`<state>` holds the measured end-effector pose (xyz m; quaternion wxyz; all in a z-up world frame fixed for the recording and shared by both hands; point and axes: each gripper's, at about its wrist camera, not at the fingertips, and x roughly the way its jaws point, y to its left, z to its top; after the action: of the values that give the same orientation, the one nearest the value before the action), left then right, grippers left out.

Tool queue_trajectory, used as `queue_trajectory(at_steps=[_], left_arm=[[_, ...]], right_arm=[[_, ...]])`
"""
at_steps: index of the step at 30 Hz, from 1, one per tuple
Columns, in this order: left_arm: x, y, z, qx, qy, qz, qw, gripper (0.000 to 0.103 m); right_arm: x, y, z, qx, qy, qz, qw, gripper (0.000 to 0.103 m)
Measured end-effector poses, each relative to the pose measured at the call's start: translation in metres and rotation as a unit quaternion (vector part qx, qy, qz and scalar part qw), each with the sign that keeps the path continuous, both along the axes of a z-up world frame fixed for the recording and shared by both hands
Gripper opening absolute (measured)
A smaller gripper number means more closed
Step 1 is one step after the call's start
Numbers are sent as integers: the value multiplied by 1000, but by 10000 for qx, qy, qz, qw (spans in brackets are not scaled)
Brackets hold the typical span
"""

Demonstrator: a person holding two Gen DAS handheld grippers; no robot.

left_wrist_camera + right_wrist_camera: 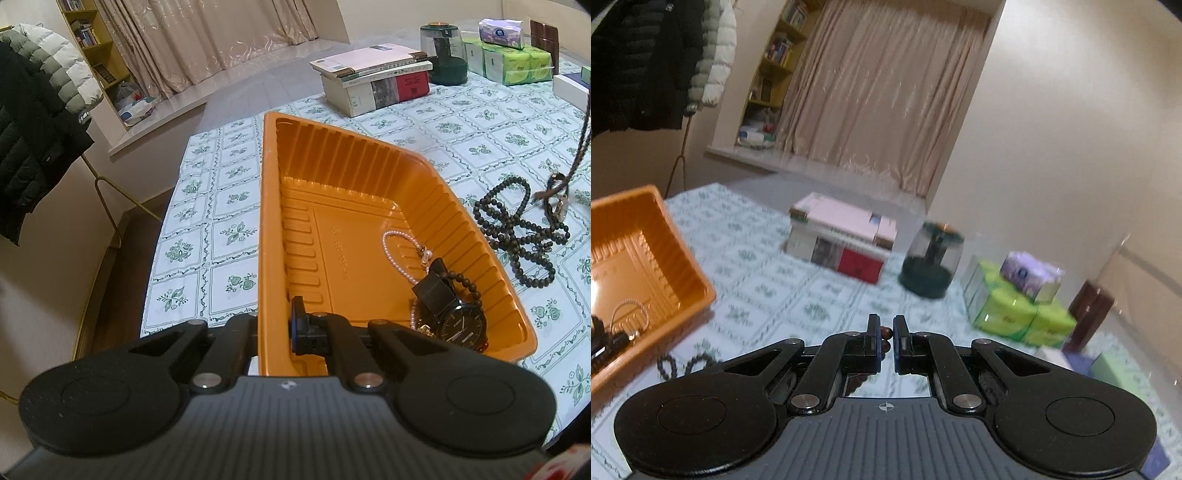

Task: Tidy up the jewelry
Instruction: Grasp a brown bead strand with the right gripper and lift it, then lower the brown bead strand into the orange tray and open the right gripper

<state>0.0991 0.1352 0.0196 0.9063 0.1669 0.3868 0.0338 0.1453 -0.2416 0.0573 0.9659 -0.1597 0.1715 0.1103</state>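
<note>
An orange plastic tray [332, 206] sits on the patterned tablecloth. My left gripper [275, 332] is shut on its near-left rim, one finger inside and one outside. In the tray lie a pink pearl bracelet [397, 251], a black watch [460, 325] and a dark bead bracelet [469, 284]. A long dark bead necklace [517, 229] lies on the cloth right of the tray. My right gripper [885, 332] is shut on a reddish-brown bead string [885, 338], lifted above the table; that string hangs at the right edge of the left wrist view [580, 147]. The tray shows at the left of the right wrist view [646, 251].
A stack of books [373, 77], a dark green jar [445, 55] and green tissue packs [513, 61] stand at the far side of the table. A coat rack with jackets [33, 110] stands off the table's left edge. A white box [570, 90] is far right.
</note>
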Motion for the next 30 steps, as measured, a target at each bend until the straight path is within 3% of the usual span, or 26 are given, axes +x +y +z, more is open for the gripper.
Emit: queue_trajectory(at_steps=[8, 17, 30], left_arm=[[0, 0, 1, -13, -30, 4, 10000, 4], [0, 0, 1, -11, -30, -4, 10000, 4], [0, -1, 1, 15, -45, -59, 10000, 4]], right_arm=[[-4, 3, 33, -129, -447, 181, 9988, 6], [-11, 24, 59, -133, -624, 699, 9955, 6], [-12, 118, 78, 354, -609, 2140, 9743, 6]])
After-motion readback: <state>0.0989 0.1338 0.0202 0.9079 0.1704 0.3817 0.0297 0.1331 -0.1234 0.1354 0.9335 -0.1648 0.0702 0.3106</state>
